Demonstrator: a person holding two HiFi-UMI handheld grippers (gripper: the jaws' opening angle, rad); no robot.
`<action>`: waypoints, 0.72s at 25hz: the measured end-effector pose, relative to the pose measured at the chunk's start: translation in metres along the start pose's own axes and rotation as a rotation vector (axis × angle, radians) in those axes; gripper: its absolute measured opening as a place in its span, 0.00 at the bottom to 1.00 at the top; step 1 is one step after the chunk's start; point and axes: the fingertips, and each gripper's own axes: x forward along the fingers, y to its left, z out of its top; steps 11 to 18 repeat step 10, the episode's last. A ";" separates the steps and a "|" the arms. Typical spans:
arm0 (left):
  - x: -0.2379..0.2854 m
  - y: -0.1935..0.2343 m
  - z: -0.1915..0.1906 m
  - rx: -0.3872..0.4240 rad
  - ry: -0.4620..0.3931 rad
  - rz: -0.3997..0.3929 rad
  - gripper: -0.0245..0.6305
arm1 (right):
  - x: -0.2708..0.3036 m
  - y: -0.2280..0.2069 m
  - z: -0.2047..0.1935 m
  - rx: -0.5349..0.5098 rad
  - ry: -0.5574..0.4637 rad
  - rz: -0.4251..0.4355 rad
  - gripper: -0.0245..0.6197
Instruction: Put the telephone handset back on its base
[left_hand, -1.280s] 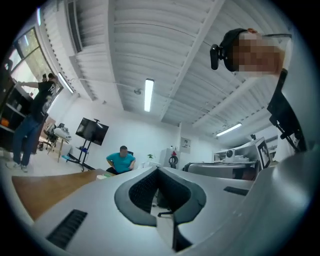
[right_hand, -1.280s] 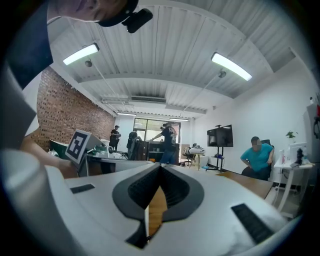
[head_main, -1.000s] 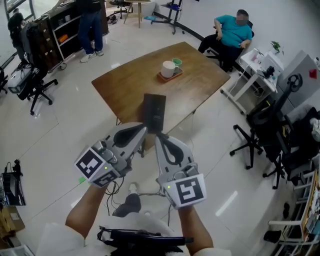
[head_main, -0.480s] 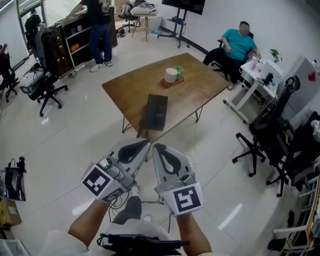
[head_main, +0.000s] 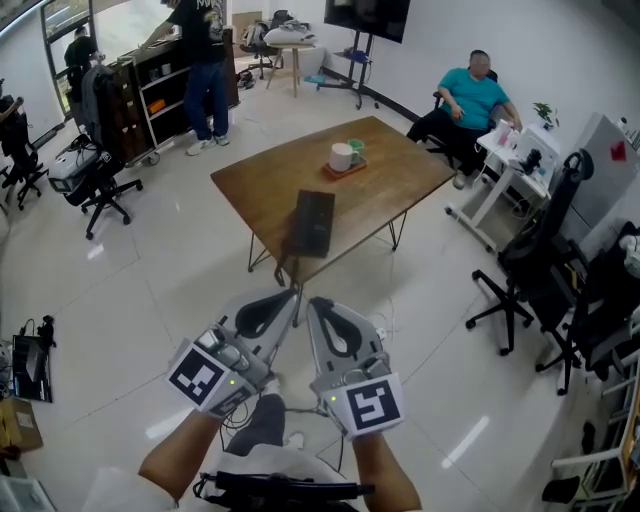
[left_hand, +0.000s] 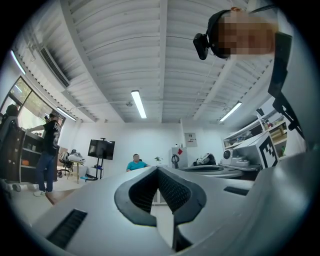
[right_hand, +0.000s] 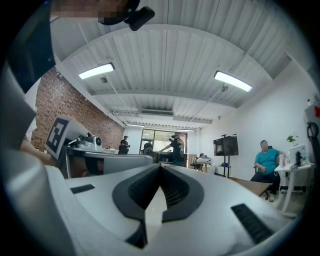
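Head view: the left gripper (head_main: 291, 296) and right gripper (head_main: 314, 304), both closed and empty, hang side by side over the floor, well short of the surface (head_main: 262, 178), where the dark telephone (head_main: 312, 222) lies by its near edge.

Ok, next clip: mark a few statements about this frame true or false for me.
The left tongs and right tongs are shut and empty: true.
The tongs are over the tabletop: false, they are over the floor, short of the wooden table.
A dark flat object lies on the table: true.
The white mug sits on the floor: false, it stands on a tray on the table.
A person in teal sits at the head view's right: true.
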 end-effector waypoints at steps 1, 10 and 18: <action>-0.001 -0.002 0.001 0.009 -0.006 0.004 0.04 | -0.003 0.001 0.000 0.000 -0.002 -0.001 0.04; -0.009 -0.015 0.002 0.046 -0.020 0.018 0.04 | -0.018 0.007 -0.001 0.006 0.001 -0.012 0.04; -0.009 -0.015 0.002 0.046 -0.020 0.018 0.04 | -0.018 0.007 -0.001 0.006 0.001 -0.012 0.04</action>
